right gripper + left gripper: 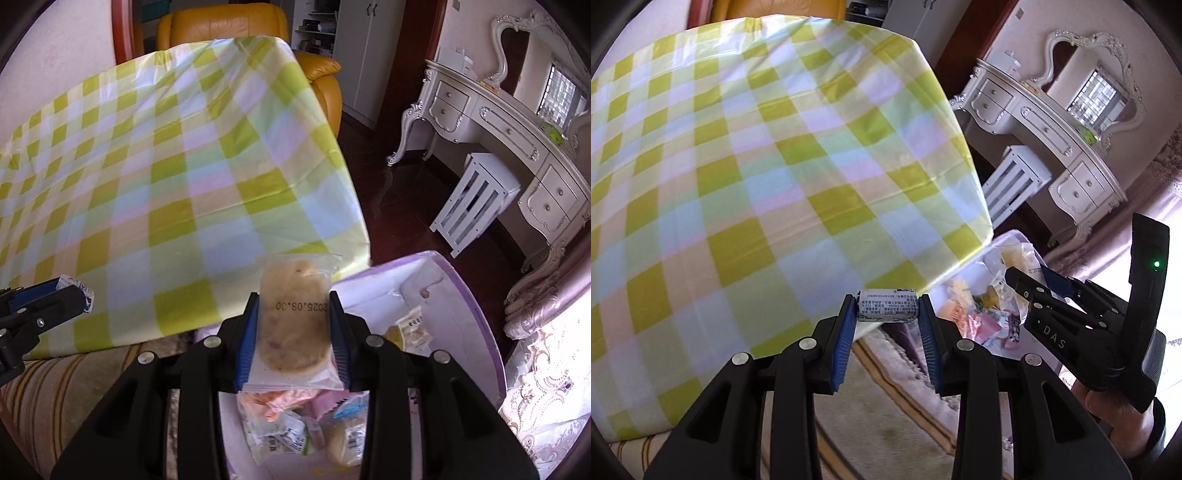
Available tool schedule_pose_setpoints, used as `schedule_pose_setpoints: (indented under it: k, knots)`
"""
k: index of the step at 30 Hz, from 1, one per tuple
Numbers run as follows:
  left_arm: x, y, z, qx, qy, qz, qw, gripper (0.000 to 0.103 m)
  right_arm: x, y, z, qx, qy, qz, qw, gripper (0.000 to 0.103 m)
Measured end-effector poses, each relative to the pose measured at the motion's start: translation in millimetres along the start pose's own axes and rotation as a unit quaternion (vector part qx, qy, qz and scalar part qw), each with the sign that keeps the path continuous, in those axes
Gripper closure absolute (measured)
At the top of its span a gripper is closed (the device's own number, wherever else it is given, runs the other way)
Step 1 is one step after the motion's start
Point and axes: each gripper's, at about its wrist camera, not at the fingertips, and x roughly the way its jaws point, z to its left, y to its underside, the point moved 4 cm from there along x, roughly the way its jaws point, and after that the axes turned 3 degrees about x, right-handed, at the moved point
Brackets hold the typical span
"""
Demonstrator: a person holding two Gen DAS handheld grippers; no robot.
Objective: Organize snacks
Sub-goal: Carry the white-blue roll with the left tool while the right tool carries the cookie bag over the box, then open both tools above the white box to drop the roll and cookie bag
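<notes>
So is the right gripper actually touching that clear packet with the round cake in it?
Touching. The right wrist view shows the right gripper with both blue pads pressed against the cake packet, holding it up.

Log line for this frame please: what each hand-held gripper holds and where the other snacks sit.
left hand-held gripper: shut on small wrapped candy | right hand-held gripper: shut on clear-bagged round cake | remaining snacks: in purple-rimmed box | checked table: bare

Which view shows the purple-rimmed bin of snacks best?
The right wrist view: the bin appears with its rim, white inner wall and packets below the right gripper, which holds a wrapped pastry. The left wrist view shows only some packets behind the table edge.
</notes>
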Motion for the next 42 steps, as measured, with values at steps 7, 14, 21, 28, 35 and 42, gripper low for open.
schedule_pose_setpoints:
  k: [7, 14, 21, 28, 35, 42]
  knots:
    - [33.0, 12.3, -60.5, 0.033, 0.044, 0.055, 0.9969, 0.070, 12.0, 33.0, -54.1, 0.032, 0.030, 0.030, 0.999, 0.067]
    - [61.5, 20.2, -90.3, 0.051, 0.049, 0.098, 0.9927, 0.069, 18.1, 52.9, -77.8, 0.056, 0.042, 0.047, 0.996, 0.067]
    - [69.5, 24.7, -84.6, 0.036, 0.036, 0.115, 0.9921, 0.058, 9.0, 56.2, -82.0, 0.058, 0.054, 0.035, 0.996, 0.050]
    - [33.9, 44.7, -72.7, 0.006, 0.042, 0.097, 0.9943, 0.044, -16.7, 57.6, -77.4, 0.051, 0.054, 0.019, 0.997, 0.037]
    - [-5.6, 77.0, -69.4, -0.011, 0.043, 0.074, 0.9963, 0.020, -43.4, 70.2, -78.0, 0.054, 0.051, 0.013, 0.997, 0.034]
    - [-0.8, 81.0, -76.8, 0.006, 0.042, 0.075, 0.9962, 0.011, -50.4, 76.7, -78.9, 0.055, 0.050, 0.008, 0.997, 0.032]
